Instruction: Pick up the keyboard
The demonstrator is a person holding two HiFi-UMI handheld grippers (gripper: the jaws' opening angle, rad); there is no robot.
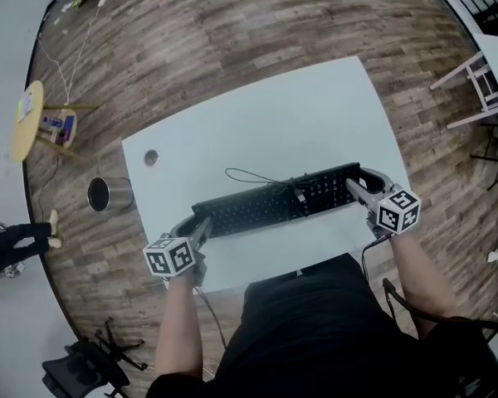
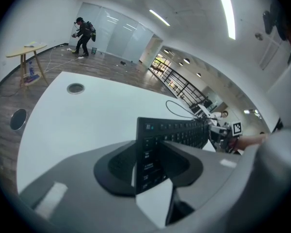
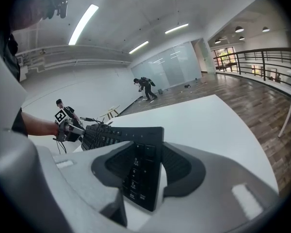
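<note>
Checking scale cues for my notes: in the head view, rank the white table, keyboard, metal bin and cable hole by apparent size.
1. white table
2. keyboard
3. metal bin, which stands on the floor, farther from the camera, so likely understated
4. cable hole

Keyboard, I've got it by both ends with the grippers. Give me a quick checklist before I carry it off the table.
1. Left hand-held gripper clamped on the left end of the keyboard: ok.
2. Right hand-held gripper clamped on its right end: ok.
3. Cable kept away from both grippers, bunched near the keyboard's middle: ok.
4. Cable's far end free of any plug or snag: cannot tell.
5. Keyboard lifted clear of the table: cannot tell.
</note>
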